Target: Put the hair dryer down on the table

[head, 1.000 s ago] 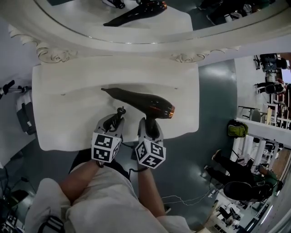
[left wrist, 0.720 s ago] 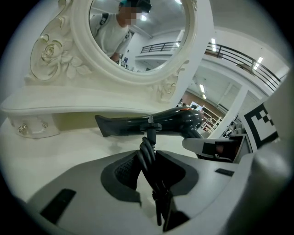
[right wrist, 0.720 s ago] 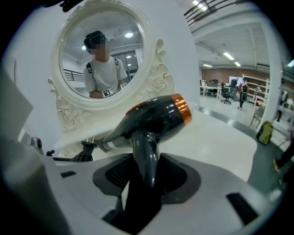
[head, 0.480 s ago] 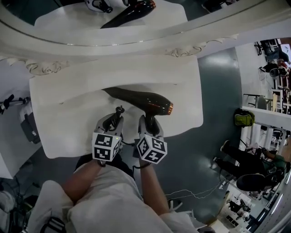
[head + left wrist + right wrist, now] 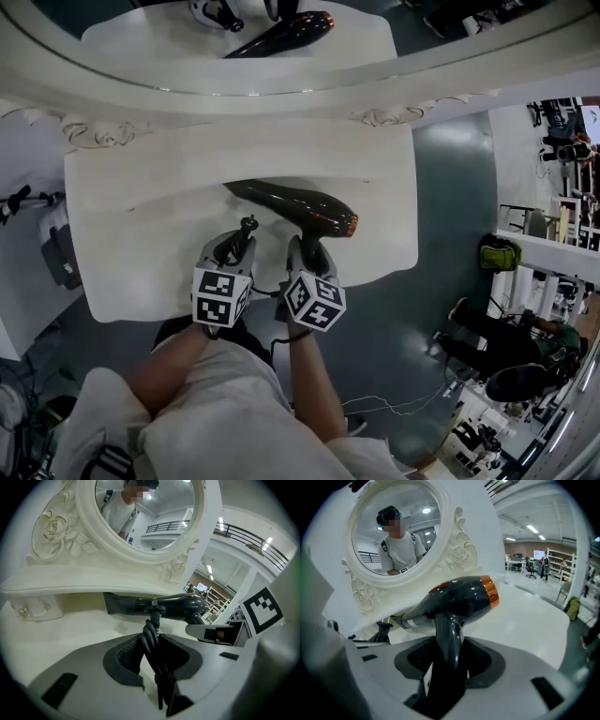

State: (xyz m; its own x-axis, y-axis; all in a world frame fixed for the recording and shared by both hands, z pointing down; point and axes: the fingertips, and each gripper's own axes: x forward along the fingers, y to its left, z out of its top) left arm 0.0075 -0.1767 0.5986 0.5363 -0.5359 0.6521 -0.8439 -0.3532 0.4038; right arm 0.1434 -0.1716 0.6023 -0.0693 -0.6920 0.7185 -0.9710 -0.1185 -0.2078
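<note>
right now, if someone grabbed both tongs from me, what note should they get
Left tongs: shut on the bundled cord.
Right tongs: shut on the handle of the hair dryer.
Hair dryer: low over the white table in front of the mirror, nozzle to the left in the head view; cannot tell whether it touches.
Done: dryer brought over the table.
Left: lower until it rests, open both tongs, draw back.

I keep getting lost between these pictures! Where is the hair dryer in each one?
Head view: hair dryer at the centre, against the white table.
Left gripper view: across the middle, behind the cord.
Right gripper view: centre, handle nearest the camera.
Shared landmark: the carved white mirror frame.
</note>
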